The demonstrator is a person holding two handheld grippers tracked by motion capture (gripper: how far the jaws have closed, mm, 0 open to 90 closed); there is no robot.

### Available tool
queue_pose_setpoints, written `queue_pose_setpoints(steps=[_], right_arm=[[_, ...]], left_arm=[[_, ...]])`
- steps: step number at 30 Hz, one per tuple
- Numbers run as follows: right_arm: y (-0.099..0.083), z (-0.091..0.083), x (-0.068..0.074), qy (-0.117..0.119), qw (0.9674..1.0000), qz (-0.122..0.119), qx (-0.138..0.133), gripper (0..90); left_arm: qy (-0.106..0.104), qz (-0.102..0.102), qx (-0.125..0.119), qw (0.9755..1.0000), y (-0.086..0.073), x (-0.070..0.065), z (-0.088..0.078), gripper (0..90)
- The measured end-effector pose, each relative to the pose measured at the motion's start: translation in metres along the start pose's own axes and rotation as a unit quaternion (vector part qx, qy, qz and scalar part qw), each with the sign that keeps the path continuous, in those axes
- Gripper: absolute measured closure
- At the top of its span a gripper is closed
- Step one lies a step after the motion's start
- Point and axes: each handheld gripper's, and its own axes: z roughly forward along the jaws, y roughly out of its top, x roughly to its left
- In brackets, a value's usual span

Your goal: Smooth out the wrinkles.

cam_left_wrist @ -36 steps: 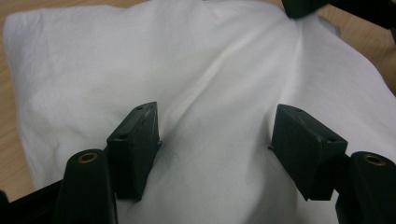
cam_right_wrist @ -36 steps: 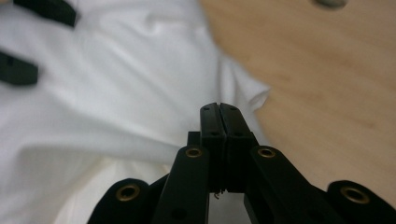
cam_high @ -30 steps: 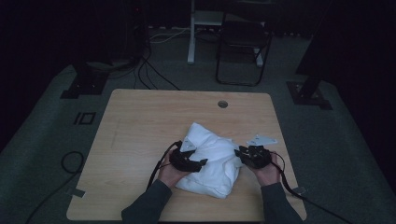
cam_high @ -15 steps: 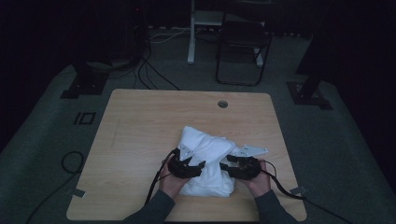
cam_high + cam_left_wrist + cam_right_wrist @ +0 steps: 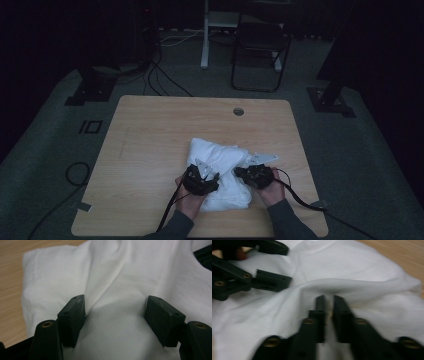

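Two hands come in from the near edge of the tabletop (image 5: pixel 150 135), each bearing tongs, forearms angled inward toward one another. Left tongs (image 5: pixel 212 177): held low over the near left part of a white cloth (image 5: pixel 220 157), jaws spread wide, with a raised fold of the cloth (image 5: pixel 115 315) lying between them and the pads not pressing on it. Right tongs (image 5: pixel 240 172): at the cloth's near right side, pointing toward the left pair; jaws have just been closing and stand almost together, pinching a thin ridge of cloth (image 5: pixel 328 312). Cloth: bunched and creased, lying on the near middle of the tabletop, between both hands.
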Motion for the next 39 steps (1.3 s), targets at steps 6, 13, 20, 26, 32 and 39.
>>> queue_pose_setpoints(steps=[6,13,20,26,32,39], right_arm=[[0.008,0.003,-0.015,-0.039,0.9989,0.022,-0.011,89.9],[0.027,0.004,-0.004,-0.039,0.9972,0.010,-0.064,62.5],[0.035,0.039,-0.012,-0.021,0.9977,0.035,-0.055,68.6],[0.026,0.029,-0.007,-0.043,0.9980,0.024,-0.039,88.4],[0.009,0.021,-0.001,-0.059,0.9982,0.009,-0.005,88.0],[-0.004,0.047,-0.012,-0.063,0.9968,0.036,0.033,87.9]], left_arm=[[0.012,-0.029,-0.007,0.9995,0.011,0.022,0.015,33.1],[0.020,-0.030,-0.019,0.9992,0.032,0.056,0.042,32.7],[-0.015,-0.033,-0.040,0.9985,0.040,0.068,0.039,32.9],[-0.056,-0.025,-0.090,0.9940,0.035,0.059,0.003,33.8],[-0.072,0.019,-0.072,0.9946,0.013,0.046,-0.018,34.0],[-0.078,0.041,-0.042,0.9952,-0.007,0.035,-0.007,34.0]])
